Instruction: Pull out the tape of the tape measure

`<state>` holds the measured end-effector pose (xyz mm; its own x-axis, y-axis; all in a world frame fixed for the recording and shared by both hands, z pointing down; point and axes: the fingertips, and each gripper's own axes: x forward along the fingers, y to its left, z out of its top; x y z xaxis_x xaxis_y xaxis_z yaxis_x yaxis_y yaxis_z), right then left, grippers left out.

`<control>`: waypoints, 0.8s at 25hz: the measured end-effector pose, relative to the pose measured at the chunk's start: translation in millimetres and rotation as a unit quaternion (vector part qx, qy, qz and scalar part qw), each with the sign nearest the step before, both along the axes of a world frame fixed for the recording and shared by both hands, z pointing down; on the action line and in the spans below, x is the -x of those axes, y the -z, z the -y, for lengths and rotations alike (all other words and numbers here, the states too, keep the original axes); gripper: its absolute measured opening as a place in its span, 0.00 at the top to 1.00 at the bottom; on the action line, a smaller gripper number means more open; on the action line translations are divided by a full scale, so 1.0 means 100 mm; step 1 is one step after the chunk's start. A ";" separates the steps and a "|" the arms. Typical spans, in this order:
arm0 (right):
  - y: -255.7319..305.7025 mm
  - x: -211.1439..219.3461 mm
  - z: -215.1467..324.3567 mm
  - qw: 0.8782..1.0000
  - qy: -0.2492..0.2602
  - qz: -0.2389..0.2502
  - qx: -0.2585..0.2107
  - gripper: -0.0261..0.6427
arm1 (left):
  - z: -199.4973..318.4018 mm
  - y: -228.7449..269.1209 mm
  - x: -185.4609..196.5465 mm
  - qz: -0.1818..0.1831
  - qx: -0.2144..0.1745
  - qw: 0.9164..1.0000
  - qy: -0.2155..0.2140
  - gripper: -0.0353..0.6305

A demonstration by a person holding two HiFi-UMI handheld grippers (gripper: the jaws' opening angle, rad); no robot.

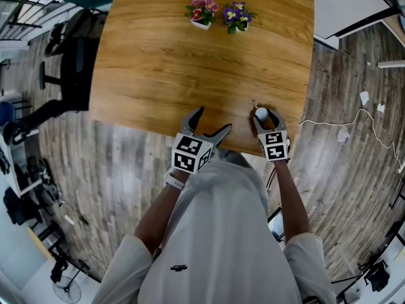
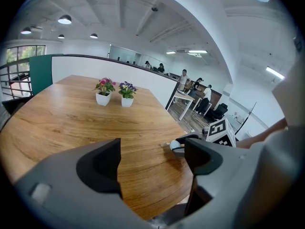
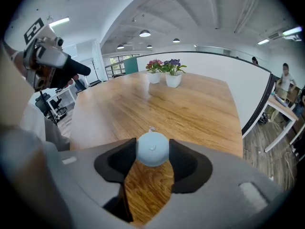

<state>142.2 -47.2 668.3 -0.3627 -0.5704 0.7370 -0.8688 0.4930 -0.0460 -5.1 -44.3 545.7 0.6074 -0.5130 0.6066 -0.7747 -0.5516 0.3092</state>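
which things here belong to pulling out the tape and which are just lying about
Job: round pale-blue tape measure, gripped by right tongs; left tongs, open, empty.
Lying about: pink flower pot; purple flower pot, far side of table.

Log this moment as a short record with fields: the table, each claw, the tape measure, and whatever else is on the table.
table: wooden table
left claw: open, empty, at the table's near edge
right claw: shut on the tape measure
tape measure: round pale blue case, no length of tape drawn out
far side: pink flower pot and purple flower pot, side by side
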 end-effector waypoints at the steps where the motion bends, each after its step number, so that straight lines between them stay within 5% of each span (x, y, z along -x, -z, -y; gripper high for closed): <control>1: 0.05 -0.01 0.00 1.000 0.001 -0.001 -0.006 0.63 | 0.00 0.02 -0.02 -0.005 -0.001 1.000 0.000 0.32; 20: 1.27 0.06 0.00 0.993 0.009 0.042 -0.111 0.63 | 0.15 0.49 -0.18 -0.069 -0.041 0.997 0.009 0.33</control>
<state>136.0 -47.3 541.4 -0.4284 -0.7086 0.5608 -0.8579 0.5137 -0.0062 12.6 -58.8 496.4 0.6720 -0.5694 0.4735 -0.7382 -0.5661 0.3669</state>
